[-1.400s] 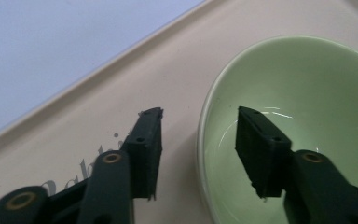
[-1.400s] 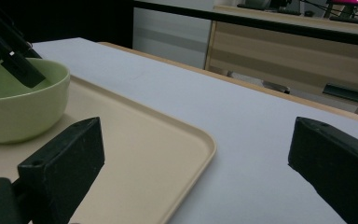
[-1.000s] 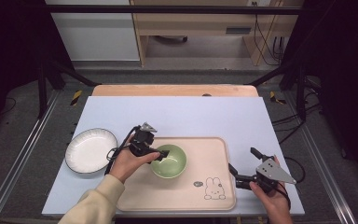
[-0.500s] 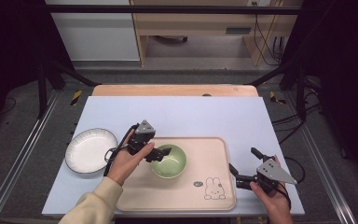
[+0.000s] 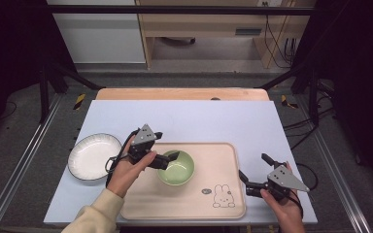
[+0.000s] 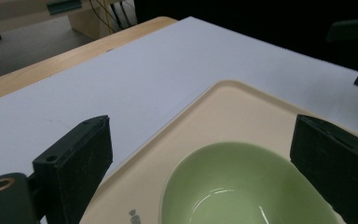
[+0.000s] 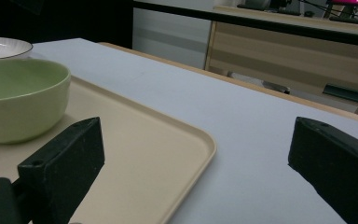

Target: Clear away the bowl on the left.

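My left tongs (image 5: 174, 156) are just left of the middle of the high view, over the left edge of the green bowl (image 5: 176, 168). Their jaws have just been opening. They are wide apart now, and nothing is squeezed between them. In the left gripper view the bowl sits low between the jaws, not touching them. The bowl stands upright on the left half of the beige tray (image 5: 223, 160). My right tongs (image 5: 252, 173) are at the lower right, off the tray's right edge, open and holding nothing. A white plate (image 5: 88, 156) lies on the tabletop (image 5: 199, 121), left of the tray.
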`<move>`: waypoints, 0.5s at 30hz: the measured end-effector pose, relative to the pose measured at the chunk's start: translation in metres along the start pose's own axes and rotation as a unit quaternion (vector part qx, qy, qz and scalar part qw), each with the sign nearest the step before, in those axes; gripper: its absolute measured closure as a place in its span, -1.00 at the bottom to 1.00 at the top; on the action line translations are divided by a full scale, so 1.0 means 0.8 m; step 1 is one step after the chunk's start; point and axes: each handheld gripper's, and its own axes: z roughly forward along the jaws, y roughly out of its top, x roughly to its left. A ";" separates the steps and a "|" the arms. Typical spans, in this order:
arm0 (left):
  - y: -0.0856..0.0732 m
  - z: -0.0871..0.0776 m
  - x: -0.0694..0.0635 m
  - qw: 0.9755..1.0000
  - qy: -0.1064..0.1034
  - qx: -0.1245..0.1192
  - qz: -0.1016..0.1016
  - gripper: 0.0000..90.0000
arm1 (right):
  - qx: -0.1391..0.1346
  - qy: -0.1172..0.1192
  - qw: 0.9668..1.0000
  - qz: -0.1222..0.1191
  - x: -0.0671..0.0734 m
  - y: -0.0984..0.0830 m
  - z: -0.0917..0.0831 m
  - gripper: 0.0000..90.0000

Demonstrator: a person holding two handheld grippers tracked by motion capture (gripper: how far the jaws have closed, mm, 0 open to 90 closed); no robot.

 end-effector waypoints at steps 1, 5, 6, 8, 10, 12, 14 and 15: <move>0.000 -0.003 -0.001 1.000 -0.003 -0.008 -0.001 -0.87 | -0.001 0.000 1.000 -0.001 0.000 0.000 0.000 -0.92; 0.002 -0.010 -0.006 1.000 -0.002 -0.016 0.006 -0.87 | -0.003 0.001 1.000 -0.001 0.001 0.000 0.000 -0.92; 0.002 -0.011 -0.007 1.000 0.002 -0.015 0.009 -0.87 | -0.003 0.000 1.000 -0.001 0.001 0.000 0.000 -0.92; 0.002 -0.014 -0.009 1.000 0.014 -0.015 0.014 -0.88 | -0.002 0.000 1.000 -0.001 0.001 0.000 0.000 -0.92; 0.000 -0.016 -0.010 1.000 0.017 -0.021 0.012 -0.88 | -0.002 0.000 1.000 0.001 0.000 0.000 0.000 -0.92; -0.002 -0.017 -0.011 0.999 0.018 -0.027 0.015 -0.88 | -0.004 -0.001 1.000 0.001 0.000 0.000 0.000 -0.92; -0.005 -0.019 -0.011 0.999 0.017 -0.033 0.015 -0.88 | -0.004 -0.001 1.000 0.001 -0.001 0.000 -0.001 -0.92; -0.006 -0.020 -0.012 0.999 0.016 -0.036 0.013 -0.88 | -0.005 -0.003 1.000 0.002 -0.001 0.000 -0.001 -0.92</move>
